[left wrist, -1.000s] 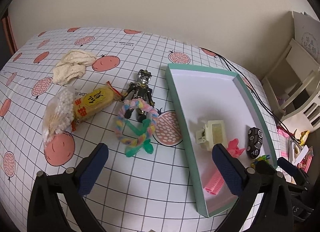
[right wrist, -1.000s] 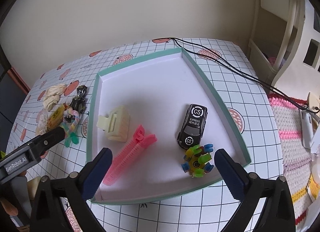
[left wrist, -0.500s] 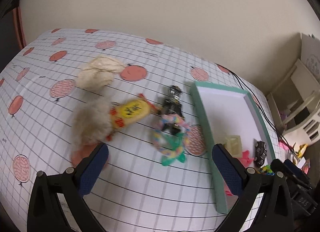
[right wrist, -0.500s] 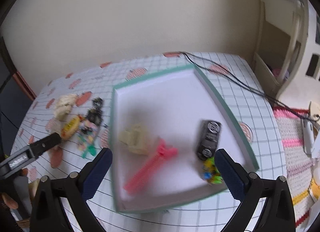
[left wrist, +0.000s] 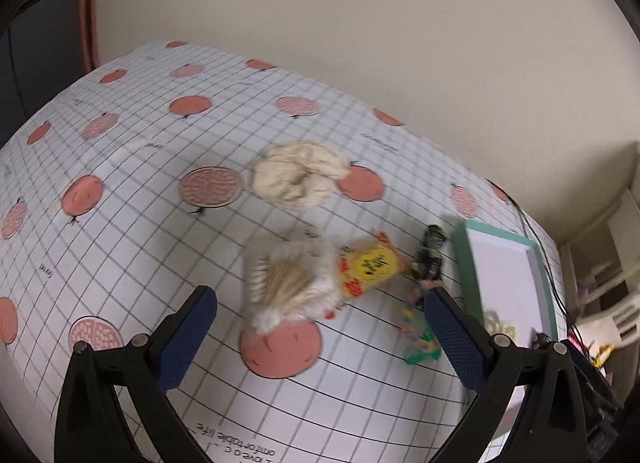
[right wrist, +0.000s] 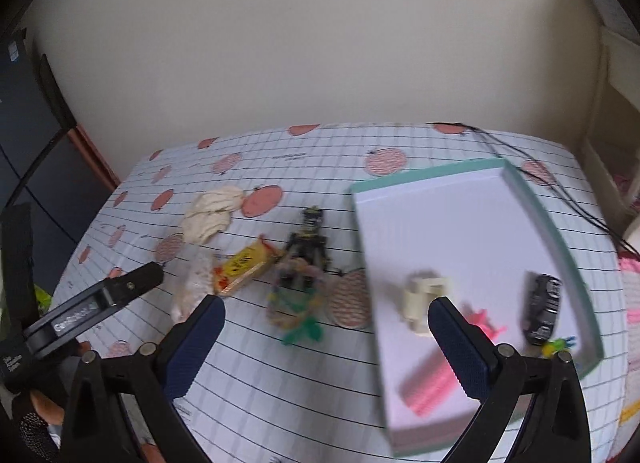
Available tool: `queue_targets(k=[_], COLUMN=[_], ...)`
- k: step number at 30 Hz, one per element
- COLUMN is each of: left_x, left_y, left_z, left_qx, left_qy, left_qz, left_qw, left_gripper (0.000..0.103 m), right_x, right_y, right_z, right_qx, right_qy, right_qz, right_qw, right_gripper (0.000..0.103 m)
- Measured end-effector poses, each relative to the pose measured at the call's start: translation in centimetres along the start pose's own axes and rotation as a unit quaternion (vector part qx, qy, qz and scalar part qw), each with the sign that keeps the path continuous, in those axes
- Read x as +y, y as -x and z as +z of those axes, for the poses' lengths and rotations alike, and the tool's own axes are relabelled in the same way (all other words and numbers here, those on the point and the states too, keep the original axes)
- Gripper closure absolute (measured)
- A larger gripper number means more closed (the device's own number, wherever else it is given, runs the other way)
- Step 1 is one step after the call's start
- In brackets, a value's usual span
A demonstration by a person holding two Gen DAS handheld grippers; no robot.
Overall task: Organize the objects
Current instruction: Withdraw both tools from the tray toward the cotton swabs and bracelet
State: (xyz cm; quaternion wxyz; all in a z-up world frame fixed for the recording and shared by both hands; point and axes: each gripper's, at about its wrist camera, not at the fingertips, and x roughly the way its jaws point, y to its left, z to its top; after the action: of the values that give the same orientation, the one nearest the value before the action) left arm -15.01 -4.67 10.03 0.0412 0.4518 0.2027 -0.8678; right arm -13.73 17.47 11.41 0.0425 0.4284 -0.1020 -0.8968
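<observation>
My left gripper point(left wrist: 320, 337) is open above the tablecloth, with a clear bag of cotton swabs point(left wrist: 288, 283) just beyond its fingers. Beside the bag lie a yellow snack packet point(left wrist: 370, 269), a black robot figure point(left wrist: 430, 255) and a rainbow pipe-cleaner toy point(left wrist: 416, 333). My right gripper point(right wrist: 326, 339) is open too, hovering near the pipe-cleaner toy point(right wrist: 298, 309) and the robot figure point(right wrist: 308, 243). The teal-rimmed tray point(right wrist: 536, 199) holds a cream clip point(right wrist: 424, 299), a pink comb point(right wrist: 436, 379), a black toy car point(right wrist: 542, 309) and a small coloured toy point(right wrist: 558, 345).
A crumpled cream cloth point(left wrist: 298, 173) lies farther back on the table. Black cables point(right wrist: 560, 191) run behind the tray. White shelving point(right wrist: 612, 111) stands to the right. The left gripper's body point(right wrist: 92, 309) and a hand show at the lower left of the right wrist view.
Both views have swung left. The left gripper now faces the swab bag instead of the pipe-cleaner toy; the right gripper has moved from over the tray toward the loose objects. Both stay open.
</observation>
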Motion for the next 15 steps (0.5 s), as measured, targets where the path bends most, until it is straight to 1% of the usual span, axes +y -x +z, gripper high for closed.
queue_targets(k=[4, 8, 10, 12, 13, 15], left_x=[0.8, 1.3, 1.4, 1.7, 1.7, 1.7], left_y=[-1.2, -2.8, -3.6, -4.8, -5.4, -6.4], left_z=[0.8, 1.5, 1.8, 2.1, 2.2, 2.2], left_qx=[0.022, 0.035, 0.04, 0.045, 0.05, 0.054], left_qy=[0.015, 0.024, 0.029, 0.04, 0.041, 0.038], left_qz=[0.015, 0.032, 0.033, 0.041, 0.043, 0.035], left_qw=[0.9995, 0.9986, 0.9982, 0.9973, 0.997, 0.9973], left_gripper=[0.0, 0.0, 0.0, 0.0, 0.0, 0.0], right_x=[0.6, 0.0, -0.1, -0.3, -0.4, -0.4], right_y=[-1.2, -3.1, -4.2, -5.4, -6.0, -7.2], right_z=[0.9, 1.6, 1.6, 1.7, 1.6, 1.4], right_qx=[0.007, 0.026, 0.039, 0.054, 0.061, 0.072], right_qy=[0.008, -0.011, -0.015, -0.02, -0.023, -0.024], right_qz=[0.0, 0.01, 0.013, 0.017, 0.021, 0.04], right_qw=[1.0, 1.0, 0.999, 0.998, 0.998, 0.996], right_gripper=[0.014, 0.028, 0.035, 0.049, 0.052, 0.061])
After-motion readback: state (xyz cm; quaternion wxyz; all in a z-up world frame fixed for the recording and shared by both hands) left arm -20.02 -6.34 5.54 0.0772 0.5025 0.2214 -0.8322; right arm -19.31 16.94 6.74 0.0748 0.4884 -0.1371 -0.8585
